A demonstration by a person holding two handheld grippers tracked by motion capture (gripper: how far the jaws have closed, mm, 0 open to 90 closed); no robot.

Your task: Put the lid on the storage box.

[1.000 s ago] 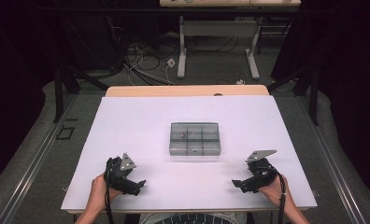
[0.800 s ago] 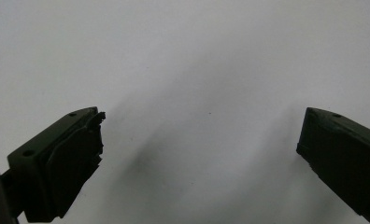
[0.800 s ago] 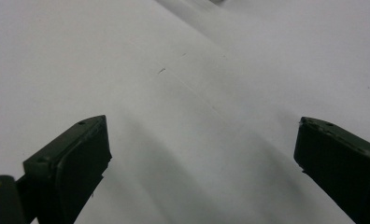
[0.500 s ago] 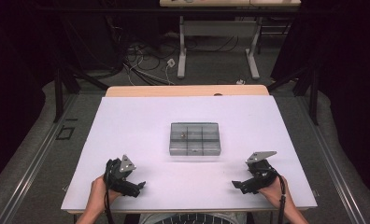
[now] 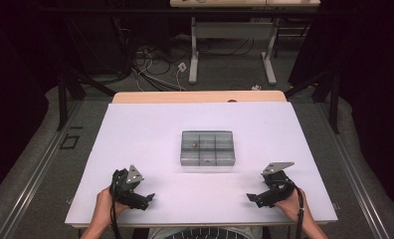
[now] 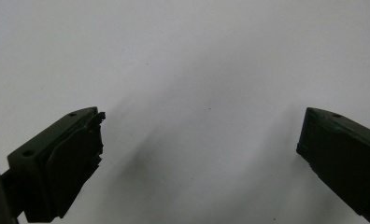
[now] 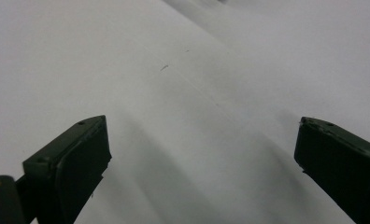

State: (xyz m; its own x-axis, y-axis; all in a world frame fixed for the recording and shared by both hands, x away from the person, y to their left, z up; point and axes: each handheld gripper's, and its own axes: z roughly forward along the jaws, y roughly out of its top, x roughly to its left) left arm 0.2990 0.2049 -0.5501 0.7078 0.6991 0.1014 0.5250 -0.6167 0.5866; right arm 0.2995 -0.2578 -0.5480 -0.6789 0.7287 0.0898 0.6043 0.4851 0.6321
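A clear plastic compartment box point(image 5: 207, 148) sits at the middle of the white table point(image 5: 150, 134), with small items in two of its cells. My left gripper point(image 5: 147, 197) rests low at the front left, held by a hand, its jaws wide apart over bare table point(image 6: 197, 93). At the front right my right gripper point(image 5: 251, 198) is also held low, jaws wide apart, with white surface point(image 7: 197, 116) between them. Both point inward toward each other. Neither holds anything. In the gripper views the midpoints are my left gripper point(image 6: 199, 133) and my right gripper point(image 7: 202, 140).
A wooden strip point(image 5: 200, 96) borders the table's far edge. Beyond it stand desk legs point(image 5: 193, 55) and loose cables point(image 5: 155, 64) on the floor. Dark stands flank both sides of the table.
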